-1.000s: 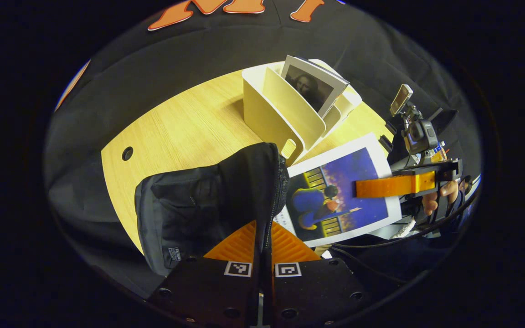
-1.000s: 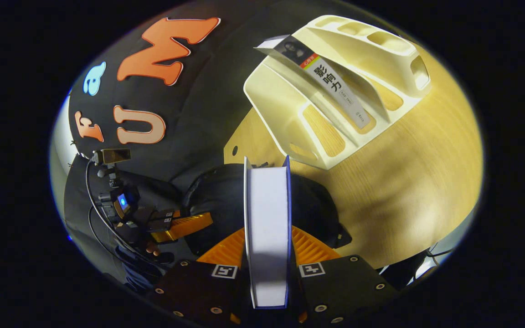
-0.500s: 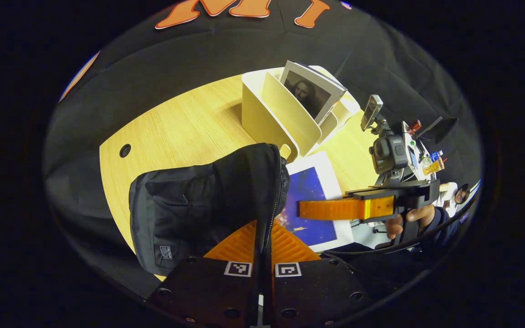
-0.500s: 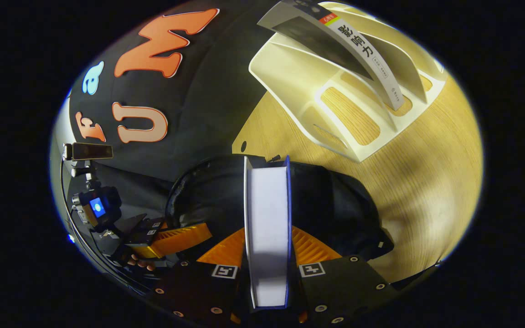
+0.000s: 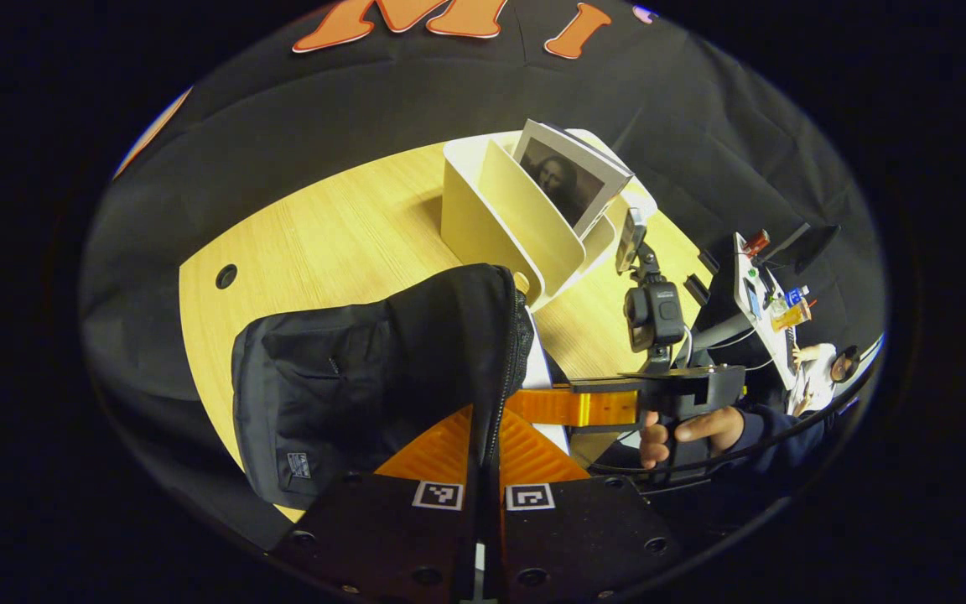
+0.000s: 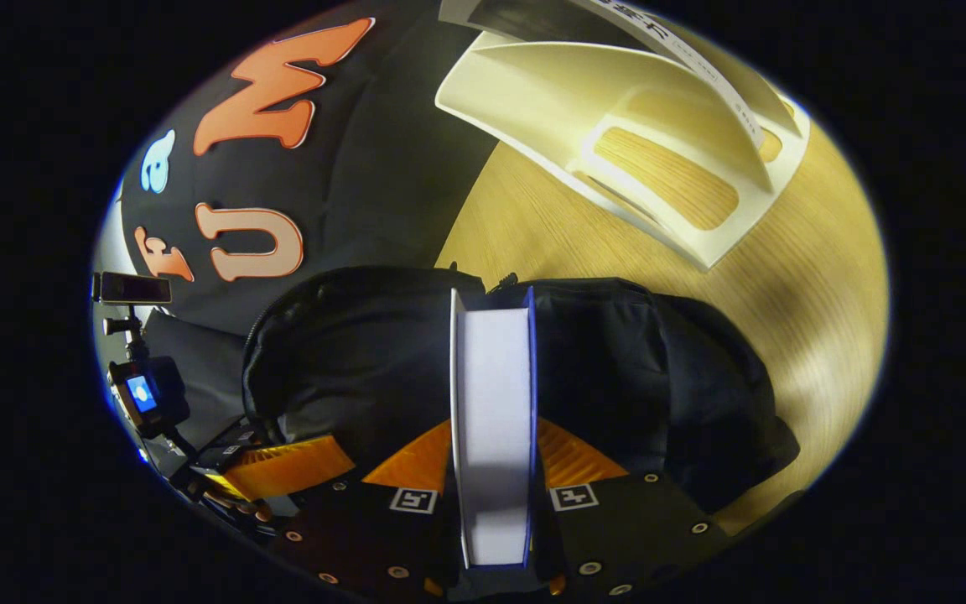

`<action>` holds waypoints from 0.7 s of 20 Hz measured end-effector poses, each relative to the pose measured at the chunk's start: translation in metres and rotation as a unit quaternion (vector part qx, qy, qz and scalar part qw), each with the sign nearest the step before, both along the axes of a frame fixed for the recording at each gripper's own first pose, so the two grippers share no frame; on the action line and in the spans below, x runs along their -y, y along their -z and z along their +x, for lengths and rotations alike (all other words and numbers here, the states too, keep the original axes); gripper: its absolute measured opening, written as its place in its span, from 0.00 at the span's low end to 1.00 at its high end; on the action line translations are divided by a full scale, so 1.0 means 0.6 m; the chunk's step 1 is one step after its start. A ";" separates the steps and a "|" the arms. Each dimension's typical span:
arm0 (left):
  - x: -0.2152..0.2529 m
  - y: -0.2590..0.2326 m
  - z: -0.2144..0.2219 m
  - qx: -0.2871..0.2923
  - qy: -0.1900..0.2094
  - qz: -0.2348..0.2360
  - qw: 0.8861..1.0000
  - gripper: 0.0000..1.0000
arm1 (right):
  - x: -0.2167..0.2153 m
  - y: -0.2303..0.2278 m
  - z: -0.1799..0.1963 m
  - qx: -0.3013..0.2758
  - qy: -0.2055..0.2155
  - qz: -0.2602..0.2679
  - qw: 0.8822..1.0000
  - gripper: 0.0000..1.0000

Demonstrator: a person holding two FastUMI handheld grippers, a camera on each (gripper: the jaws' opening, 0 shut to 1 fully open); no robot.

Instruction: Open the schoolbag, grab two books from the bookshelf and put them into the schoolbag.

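The left gripper [image 5: 483,436] pinches the schoolbag's [image 5: 349,369] opening edge while the right gripper [image 6: 491,453], clamped on the first book [image 6: 491,419], lowers it in, calling for deeper insertion; the second book [image 5: 571,172] waits in the far bookshelf [image 5: 483,210].

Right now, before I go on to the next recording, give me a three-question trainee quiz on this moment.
1. True or false: the right claw grips a book edge-on, between both fingers.
2. What does the left claw pinch? A) the bookshelf B) the zipped edge of the schoolbag C) a book
3. How many books stand in the bookshelf?

Key:
1. True. In the right gripper view the book stands over the schoolbag.
2. B.
3. One: the book with a portrait cover, leaning in a slot.
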State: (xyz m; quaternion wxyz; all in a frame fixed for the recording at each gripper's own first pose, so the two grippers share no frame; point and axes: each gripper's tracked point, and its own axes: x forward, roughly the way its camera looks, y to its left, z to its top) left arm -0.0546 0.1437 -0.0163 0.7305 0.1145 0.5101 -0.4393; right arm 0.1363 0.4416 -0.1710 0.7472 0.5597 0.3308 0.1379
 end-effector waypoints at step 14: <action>0.002 0.026 0.005 0.002 -0.012 0.019 1.000 0.05 | 0.070 0.071 -0.066 -0.075 -0.084 -0.171 0.979 0.88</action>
